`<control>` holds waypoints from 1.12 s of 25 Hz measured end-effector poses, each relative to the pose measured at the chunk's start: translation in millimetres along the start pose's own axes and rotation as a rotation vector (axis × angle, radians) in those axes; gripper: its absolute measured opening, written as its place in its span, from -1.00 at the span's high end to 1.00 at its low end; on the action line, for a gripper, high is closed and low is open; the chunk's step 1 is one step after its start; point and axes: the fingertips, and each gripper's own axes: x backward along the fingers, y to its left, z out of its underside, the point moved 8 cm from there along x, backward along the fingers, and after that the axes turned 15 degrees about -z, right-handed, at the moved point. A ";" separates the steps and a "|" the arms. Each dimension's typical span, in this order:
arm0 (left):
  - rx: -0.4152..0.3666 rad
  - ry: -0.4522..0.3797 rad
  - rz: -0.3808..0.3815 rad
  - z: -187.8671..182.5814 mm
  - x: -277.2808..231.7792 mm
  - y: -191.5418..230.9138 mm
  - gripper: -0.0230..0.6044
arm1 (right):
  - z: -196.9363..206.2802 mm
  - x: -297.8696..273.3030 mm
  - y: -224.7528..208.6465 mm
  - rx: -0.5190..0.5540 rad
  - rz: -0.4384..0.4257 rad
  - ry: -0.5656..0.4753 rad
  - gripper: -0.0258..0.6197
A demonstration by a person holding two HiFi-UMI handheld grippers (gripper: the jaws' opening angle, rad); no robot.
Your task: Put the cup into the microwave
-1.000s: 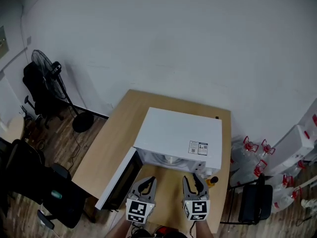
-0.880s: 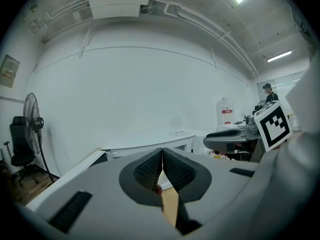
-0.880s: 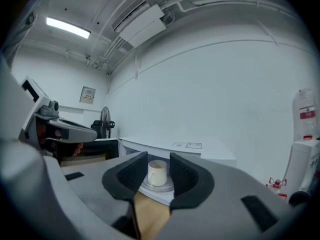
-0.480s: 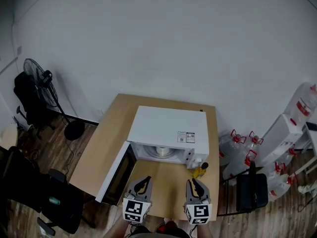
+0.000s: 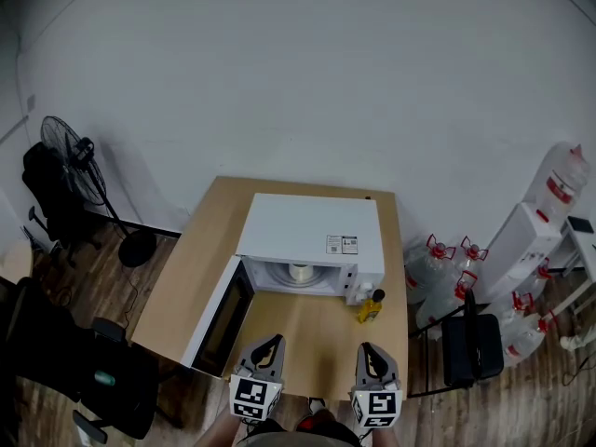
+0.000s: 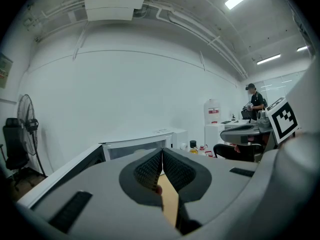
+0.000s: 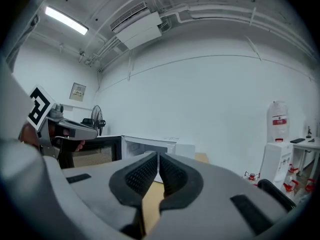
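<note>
Starting at the left, the fan (image 5: 67,147) stands on the floor well apart from the table (image 5: 200,250); the microwave's door (image 5: 219,319) hangs swung open toward that side. The left gripper (image 5: 268,343) has its jaws pressed together on nothing, and over the last second it has drawn back from the microwave (image 5: 312,231) toward the table's near edge. In the open cavity we make out a pale cup (image 5: 298,271) standing on the turntable, touched by neither gripper. The right gripper (image 5: 371,350) has backed off as well; its jaws have just been closing and now meet with nothing between them. A yellow bottle (image 5: 370,307) sits just beside the microwave's right front corner. We judge the placing done: the cup is inside, both grippers have let go and pulled clear, and only the open door may remain to be dealt with.
</note>
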 end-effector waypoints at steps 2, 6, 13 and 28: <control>0.001 0.007 -0.003 1.1 5.2 0.3 0.85 | 1.0 4.0 1.4 -0.001 0.001 0.002 0.84; -0.005 0.009 -0.008 3.3 11.0 1.0 0.85 | 3.7 7.8 3.3 0.000 0.003 0.004 0.85; -0.009 -0.005 -0.014 -1.4 15.0 0.6 0.85 | 0.6 9.1 6.4 0.013 -0.009 -0.003 0.87; -0.014 -0.004 -0.016 -1.0 17.1 -3.2 0.85 | 1.2 9.8 7.7 0.016 -0.025 -0.009 0.87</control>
